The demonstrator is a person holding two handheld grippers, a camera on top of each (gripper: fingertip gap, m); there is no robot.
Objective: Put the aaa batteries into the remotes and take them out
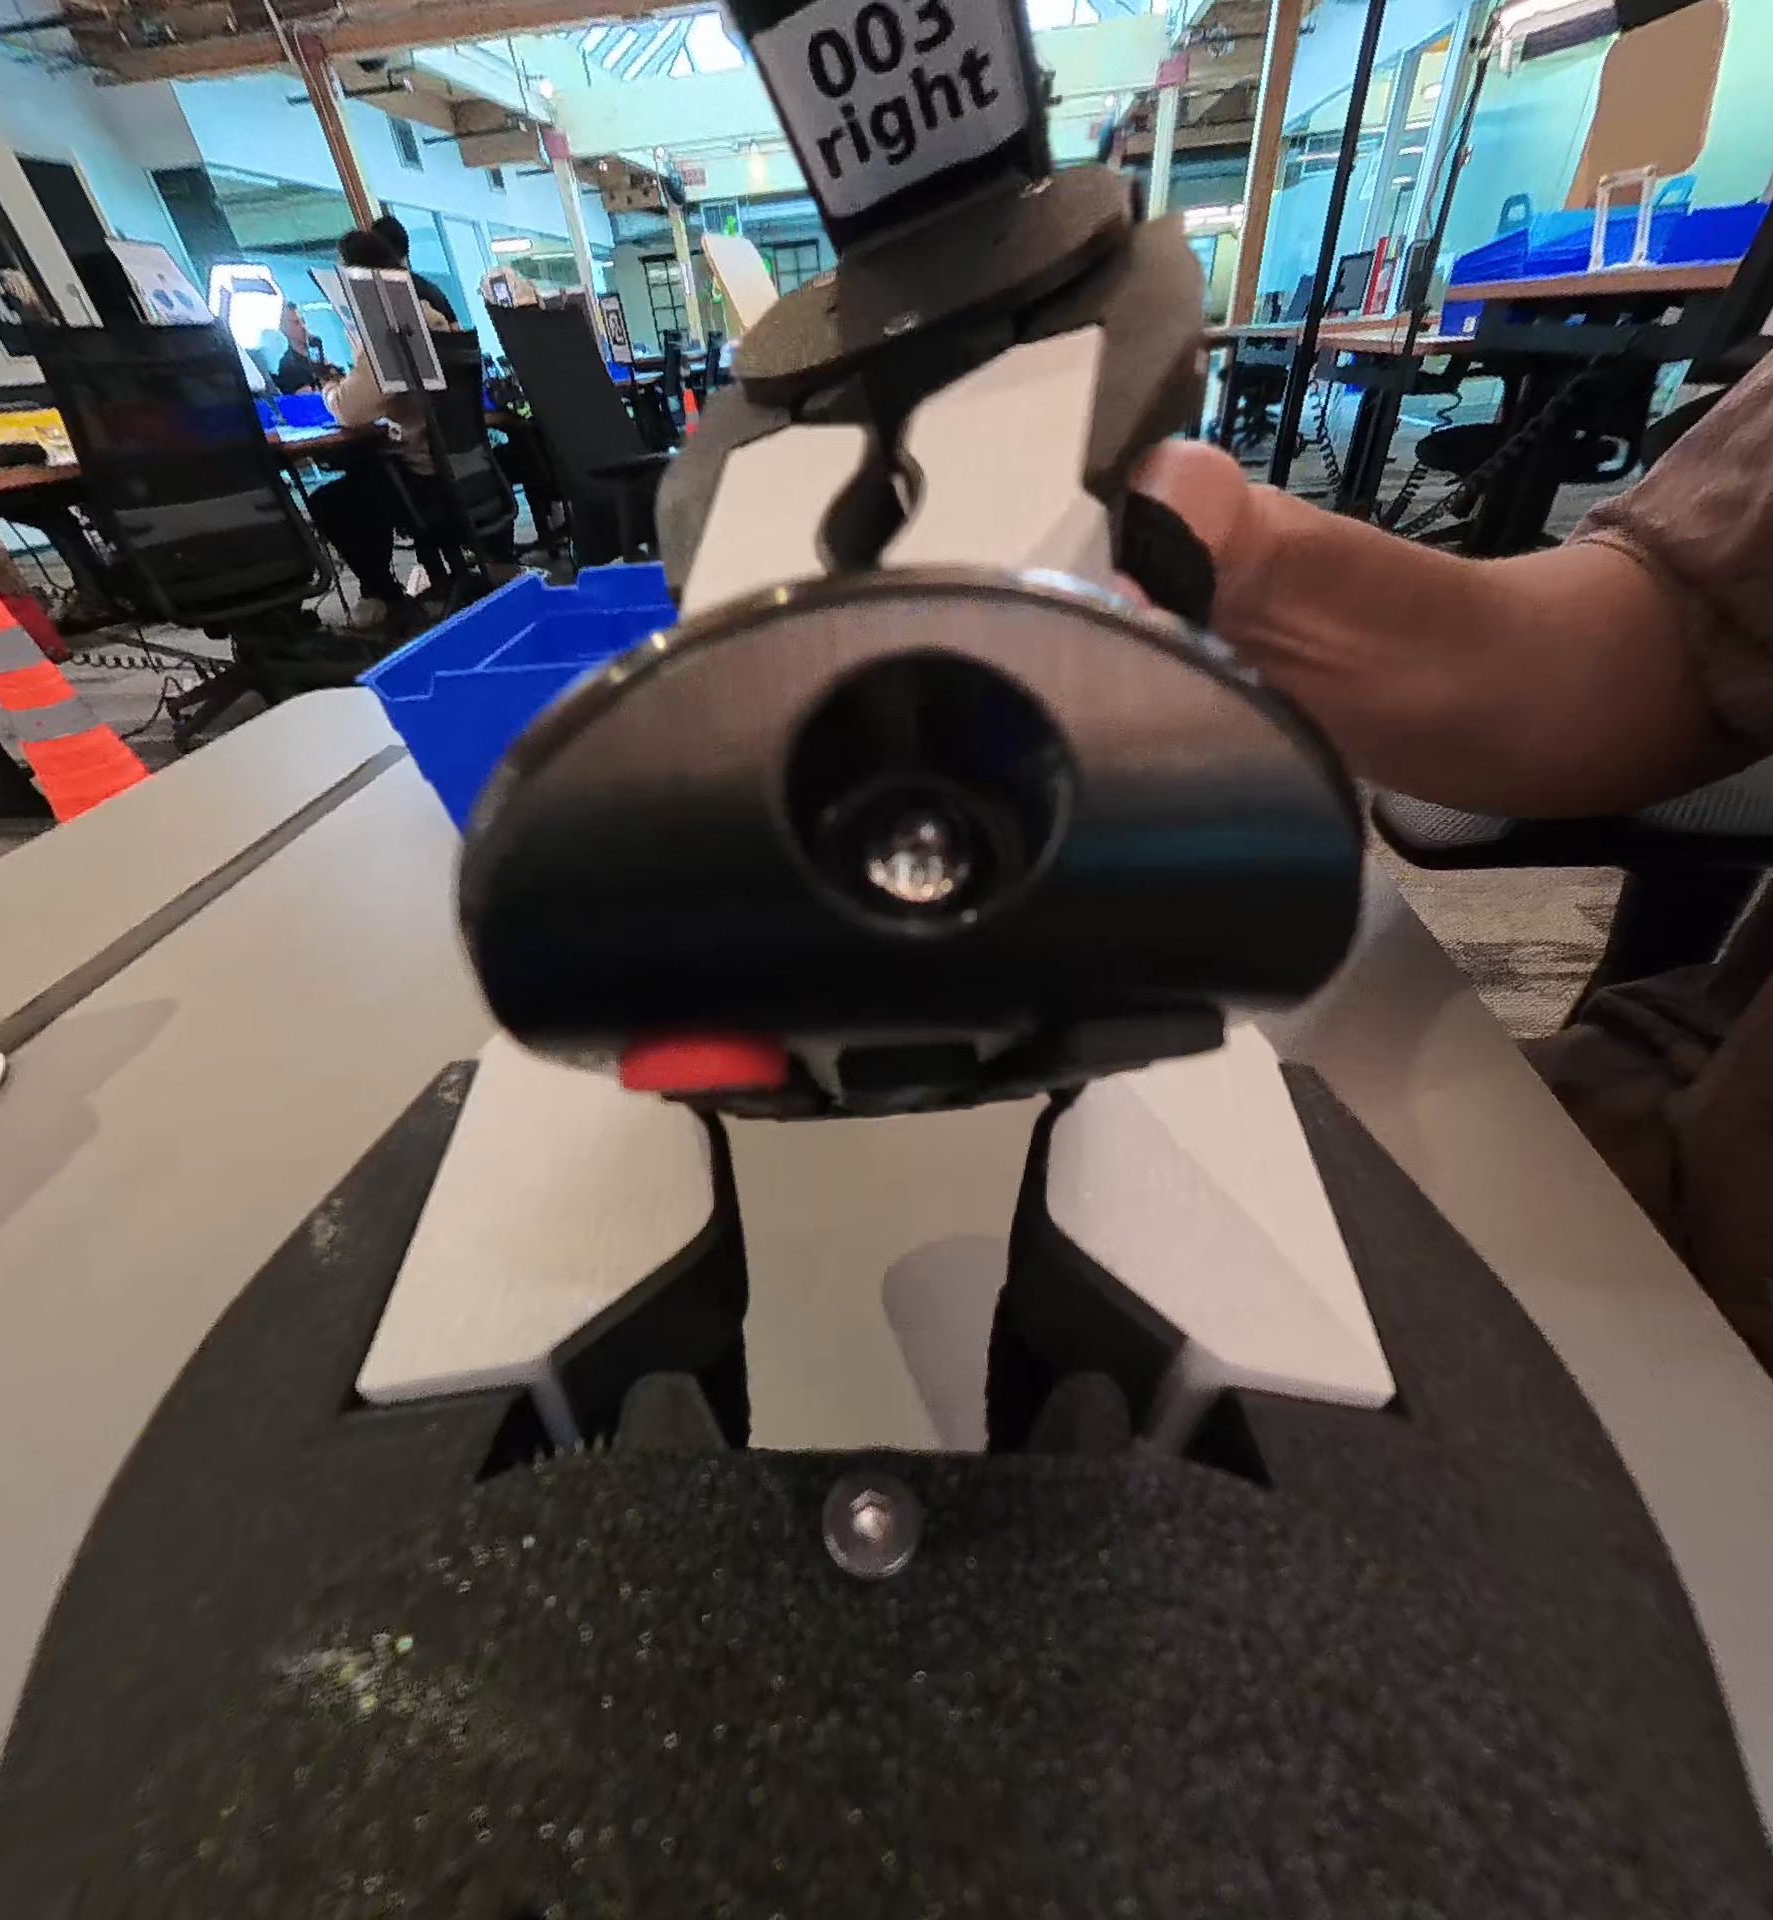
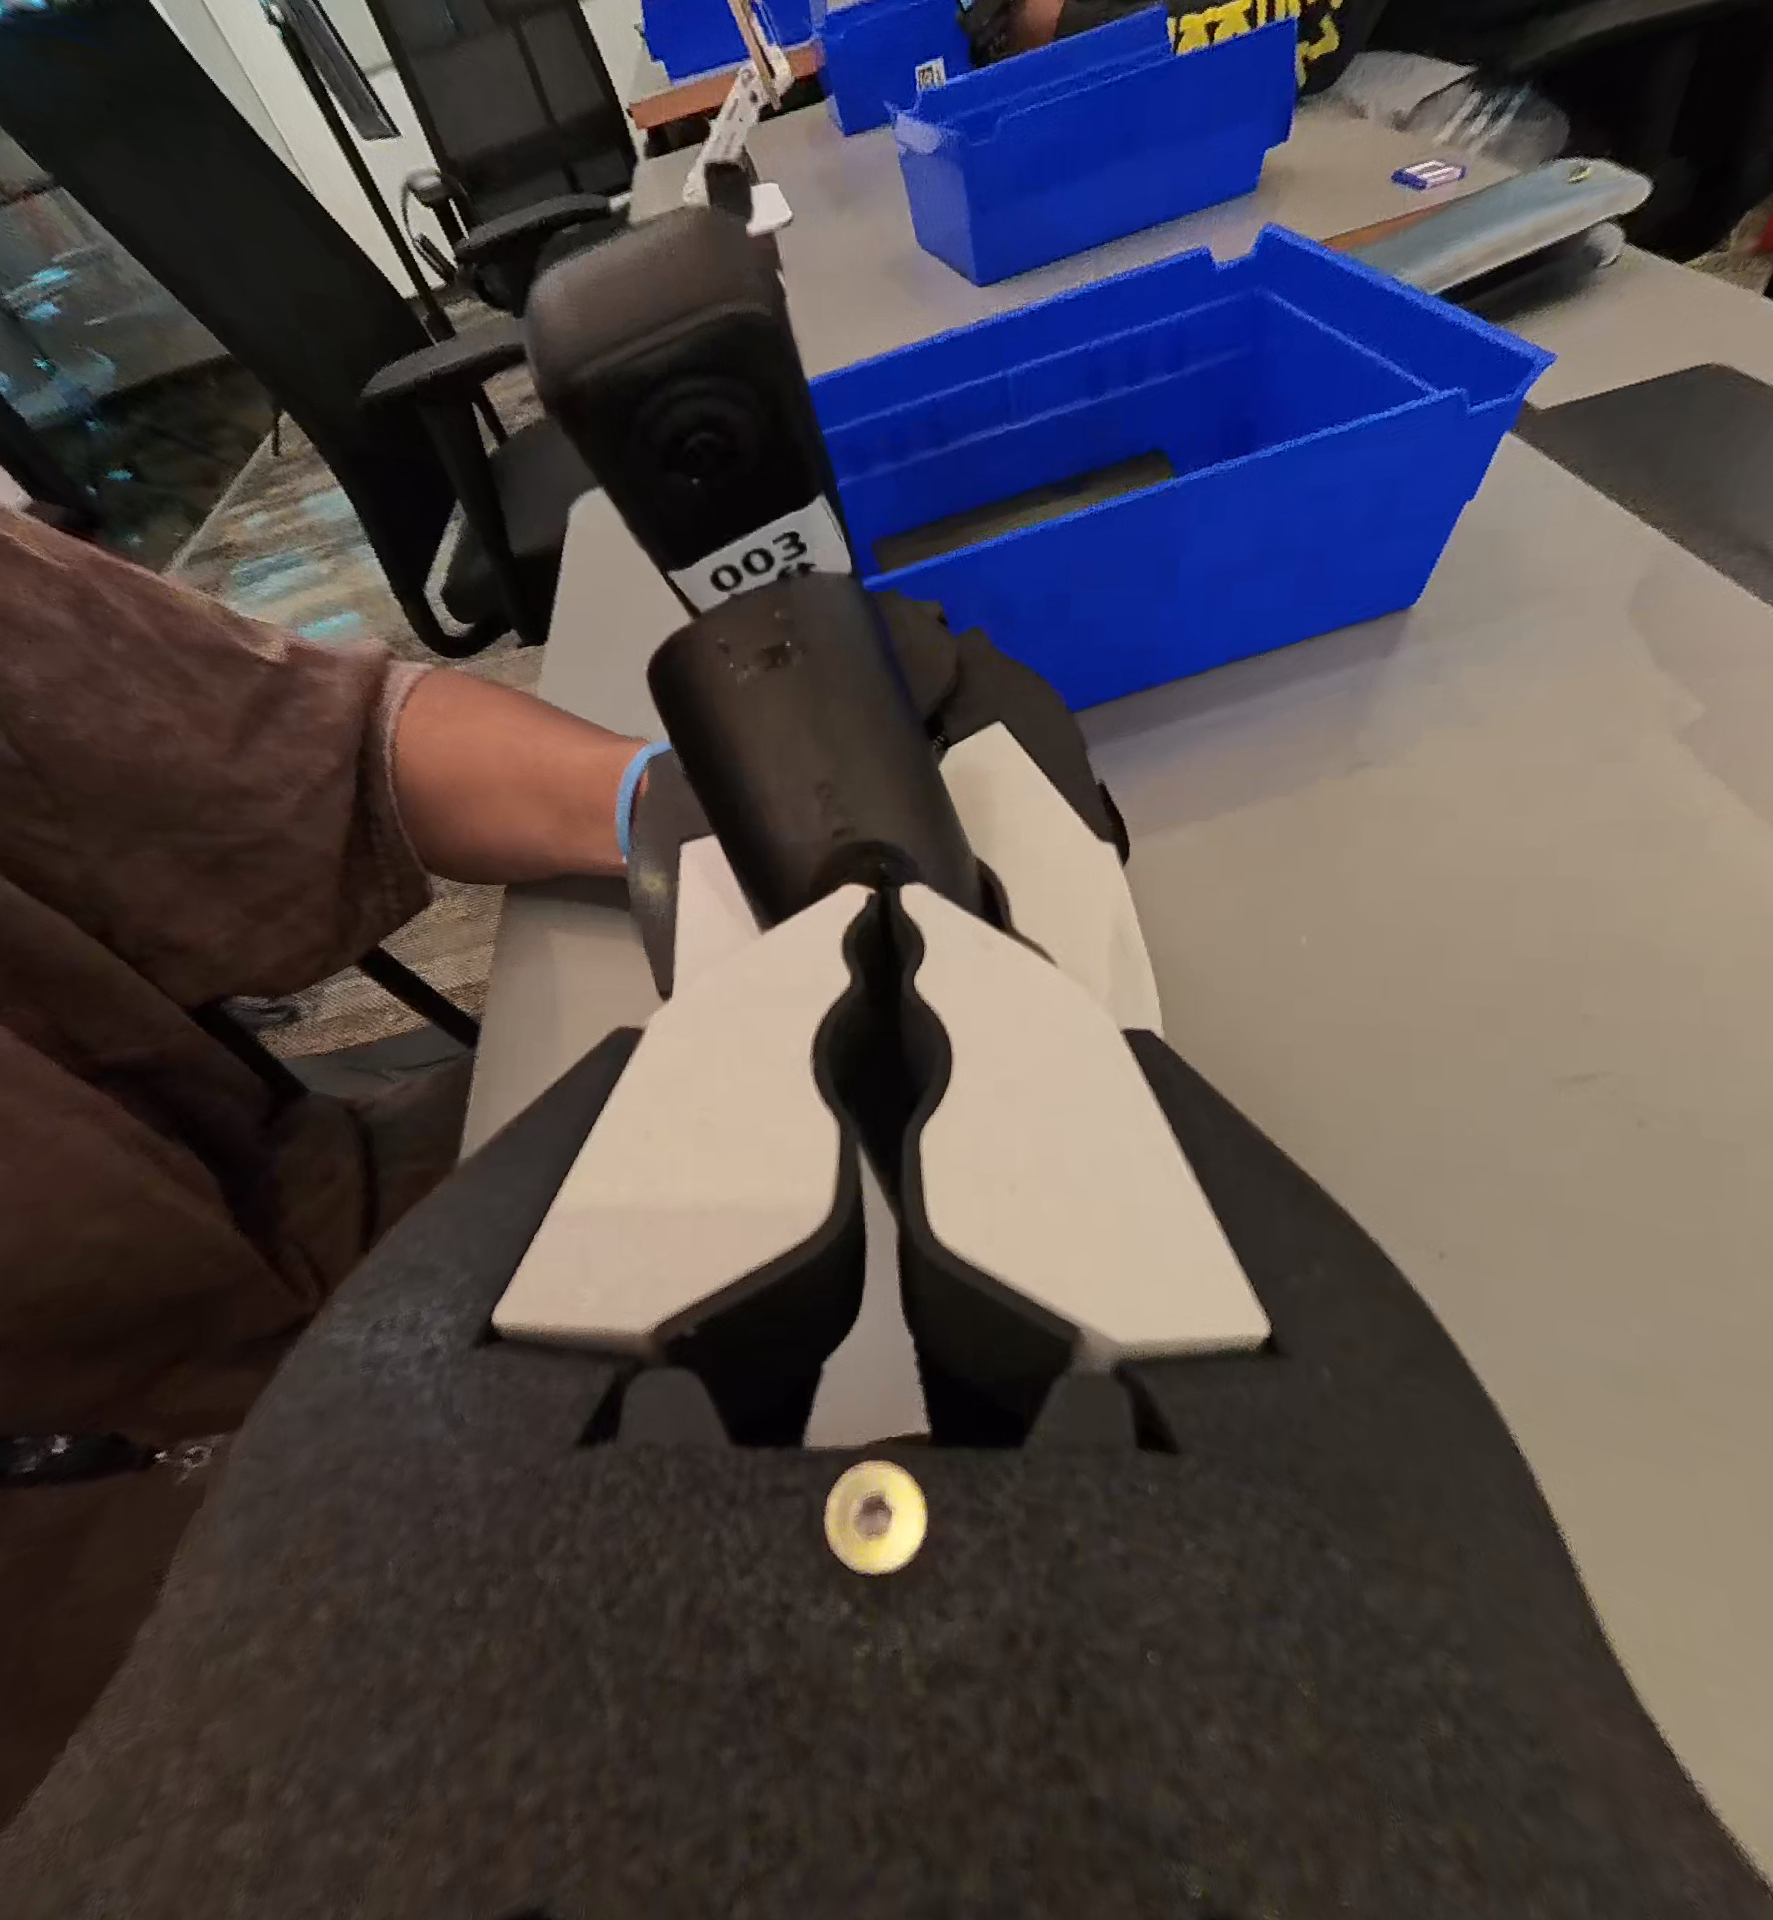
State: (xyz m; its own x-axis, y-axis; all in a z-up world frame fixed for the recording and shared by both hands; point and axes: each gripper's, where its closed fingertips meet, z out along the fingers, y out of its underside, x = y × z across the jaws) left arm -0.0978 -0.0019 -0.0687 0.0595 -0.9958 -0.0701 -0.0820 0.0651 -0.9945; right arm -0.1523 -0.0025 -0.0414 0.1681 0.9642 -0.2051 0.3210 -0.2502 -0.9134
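Note:
A black remote (image 1: 913,831) fills the middle of the left wrist view, end-on, with a red button on its underside. My left gripper (image 1: 877,1164) has a finger on each side of it and holds it. In the right wrist view the remote (image 2: 809,758) lies between the left gripper's white fingers (image 2: 1027,831). My right gripper (image 2: 882,909) is shut, its tips touching the remote's near end. It also shows behind the remote in the left wrist view (image 1: 861,520). No batteries are in view.
A blue bin (image 2: 1173,613) stands on the grey table (image 2: 1484,1039) just beyond the grippers, with a dark flat thing (image 2: 1027,509) inside; it also shows in the left wrist view (image 1: 508,686). A second blue bin (image 2: 1069,197) is farther back. A hand (image 1: 1433,665) holds the right gripper. Spacing between my two grippers at the tips: around 5 cm.

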